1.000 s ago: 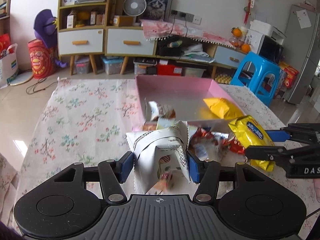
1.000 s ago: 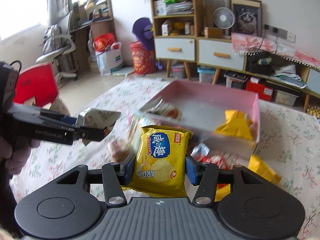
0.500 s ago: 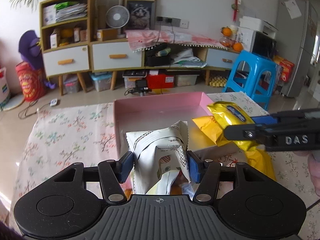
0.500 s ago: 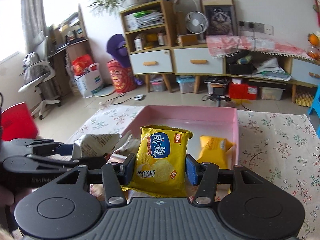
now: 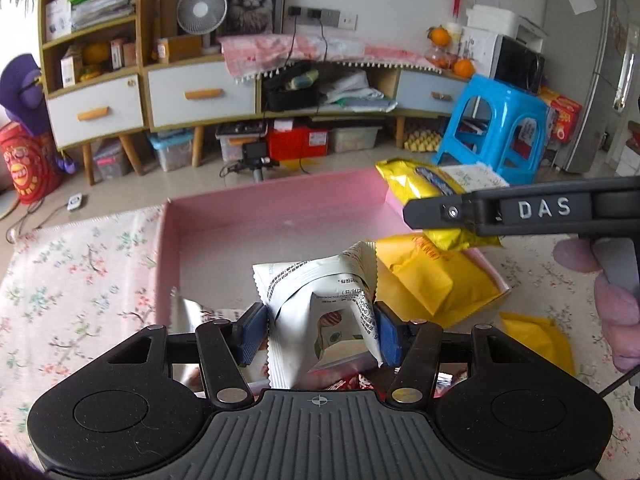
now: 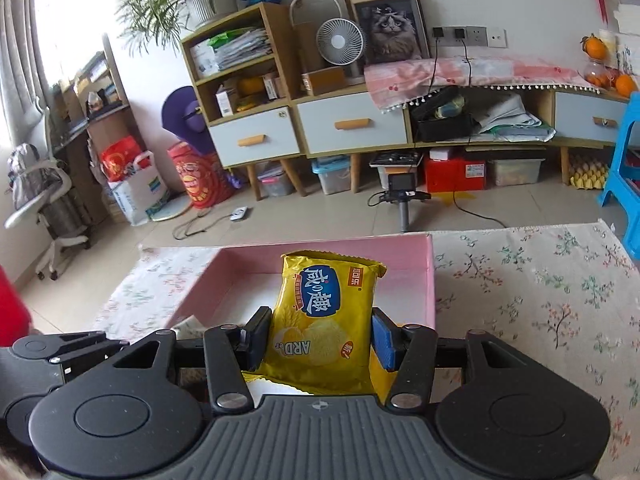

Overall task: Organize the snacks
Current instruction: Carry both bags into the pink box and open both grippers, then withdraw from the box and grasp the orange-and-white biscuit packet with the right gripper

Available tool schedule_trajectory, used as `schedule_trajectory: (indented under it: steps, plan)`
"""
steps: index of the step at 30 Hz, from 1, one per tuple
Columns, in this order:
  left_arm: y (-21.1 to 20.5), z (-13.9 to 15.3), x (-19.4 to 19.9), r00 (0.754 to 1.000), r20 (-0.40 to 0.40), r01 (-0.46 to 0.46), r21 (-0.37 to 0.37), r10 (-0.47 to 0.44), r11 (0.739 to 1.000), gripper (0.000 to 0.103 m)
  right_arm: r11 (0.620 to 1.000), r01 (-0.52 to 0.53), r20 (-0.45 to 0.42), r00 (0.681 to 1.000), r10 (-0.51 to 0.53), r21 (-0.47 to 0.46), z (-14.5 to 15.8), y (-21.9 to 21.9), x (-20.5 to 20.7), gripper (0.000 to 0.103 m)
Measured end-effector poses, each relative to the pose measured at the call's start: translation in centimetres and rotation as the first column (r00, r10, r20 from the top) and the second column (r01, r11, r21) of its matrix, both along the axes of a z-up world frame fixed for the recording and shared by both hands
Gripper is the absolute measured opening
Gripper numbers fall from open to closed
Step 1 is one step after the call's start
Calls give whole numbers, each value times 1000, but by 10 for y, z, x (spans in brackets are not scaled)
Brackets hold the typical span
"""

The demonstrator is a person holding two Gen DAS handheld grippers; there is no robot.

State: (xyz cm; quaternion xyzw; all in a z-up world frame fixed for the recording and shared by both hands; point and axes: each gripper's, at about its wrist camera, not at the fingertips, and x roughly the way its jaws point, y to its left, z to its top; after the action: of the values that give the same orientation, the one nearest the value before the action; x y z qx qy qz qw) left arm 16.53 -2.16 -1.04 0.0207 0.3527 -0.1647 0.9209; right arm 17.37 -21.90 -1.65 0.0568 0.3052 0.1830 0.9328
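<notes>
My left gripper (image 5: 318, 334) is shut on a white snack packet (image 5: 320, 304), holding it over the near end of the pink tray (image 5: 276, 208). My right gripper (image 6: 320, 338) is shut on a yellow cracker bag (image 6: 326, 316) above the same pink tray (image 6: 404, 244). In the left wrist view the right gripper (image 5: 420, 214) comes in from the right, its yellow bag (image 5: 416, 184) hanging over the tray's right side. An orange-yellow packet (image 5: 424, 276) lies in the tray's right near corner. The left gripper's body (image 6: 48, 354) shows at the lower left of the right wrist view.
The tray sits on a floral tablecloth (image 5: 72, 280). Another yellow packet (image 5: 536, 340) lies on the cloth right of the tray, and red wrappers (image 5: 344, 382) show under my left gripper. A blue stool (image 5: 496, 128) and a low cabinet (image 6: 320, 128) stand beyond the table.
Both grippers have carried their packets from the loose pile toward and over the pink tray. The tray now fills the middle of both views. Both grips are unchanged.
</notes>
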Motion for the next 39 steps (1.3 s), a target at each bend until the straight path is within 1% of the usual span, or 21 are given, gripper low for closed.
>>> schedule_trajectory:
  steps: [3,8,12,15,16,18,19,21,23,25,31,34,36,39]
  plan:
    - [-4,-9,6,1000,-18,4,10,-3,1000,56,1000,8,-13,1000,-9,-16,-7,0,9,42]
    - [-7,-16,14,999,-34,2,3,-2,1000,58,999,18,-18,1000,-19,-44,-13,0,18,42]
    - [-9,-21,18,1000,-30,0,22,1,1000,58,999,26,-19,999,-27,-47,-16,-2,22,43]
    - [-9,-23,19,1000,-24,-6,17,6,1000,60,999,22,-17,1000,-23,-43,-15,-1,23,44]
    - [-8,-23,18,1000,-20,-7,14,8,1000,63,999,21,-15,1000,-21,-44,-15,0,23,46]
    - [-8,-23,17,1000,-18,1,3,-1,1000,66,999,22,-10,1000,-23,-49,-14,0,22,54]
    - [-8,-22,17,1000,-17,6,1,-6,1000,69,999,21,-6,1000,-21,-49,-13,0,21,57]
    - [-9,-20,14,1000,-1,19,5,-19,1000,76,999,18,1,1000,-18,-47,-11,0,21,66]
    - [-10,-17,10,999,11,31,5,-31,999,85,999,14,6,1000,-14,-46,-8,1,20,69]
    - [-12,-14,6,999,22,26,16,-26,1000,91,999,11,8,1000,-11,-44,-5,2,17,72]
    - [-10,-3,-5,999,37,34,20,-35,999,93,998,-11,41,999,14,-54,9,6,3,82]
    - [-7,4,-14,999,42,18,0,-18,1000,97,998,-19,54,998,22,-62,17,6,-5,84]
    - [-5,9,-20,999,44,15,-17,-14,1000,98,997,-16,61,998,21,-70,21,5,-10,89]
    - [-3,14,-30,999,48,15,-20,-14,1000,98,997,-15,66,998,20,-80,26,6,-17,90]
